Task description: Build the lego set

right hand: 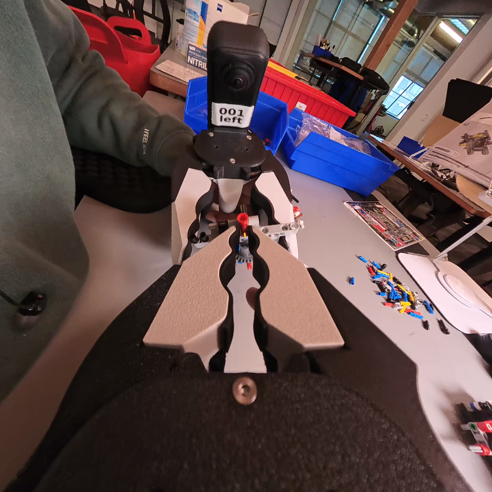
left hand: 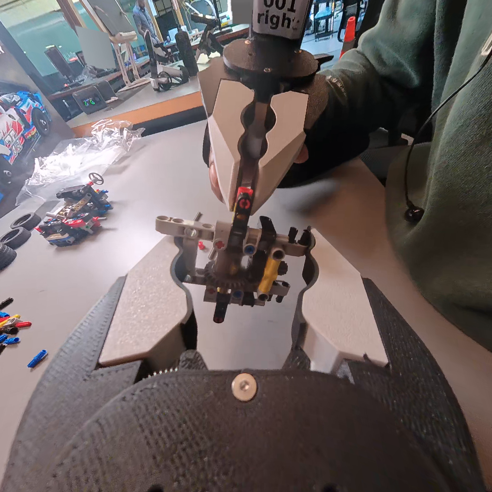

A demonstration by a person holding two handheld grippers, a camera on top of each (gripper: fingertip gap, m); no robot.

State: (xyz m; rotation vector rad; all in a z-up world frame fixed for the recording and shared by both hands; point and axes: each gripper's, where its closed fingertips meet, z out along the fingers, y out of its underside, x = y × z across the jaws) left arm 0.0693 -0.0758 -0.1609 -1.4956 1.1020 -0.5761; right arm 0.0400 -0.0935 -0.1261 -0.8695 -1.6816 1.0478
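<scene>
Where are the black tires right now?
The black tires lie on the grey table at the far left edge of the left wrist view, just left of the half-built car chassis and below the crumpled clear plastic bag.

Your right gripper (right hand: 242, 234) hides most of the lego assembly (right hand: 277, 228) behind its fingers. At the desk's (right hand: 332, 266) right edge, the finished chassis (right hand: 479, 431) is blurred and cut off; the loose pins (right hand: 399, 295) remain too small to sort.
</scene>
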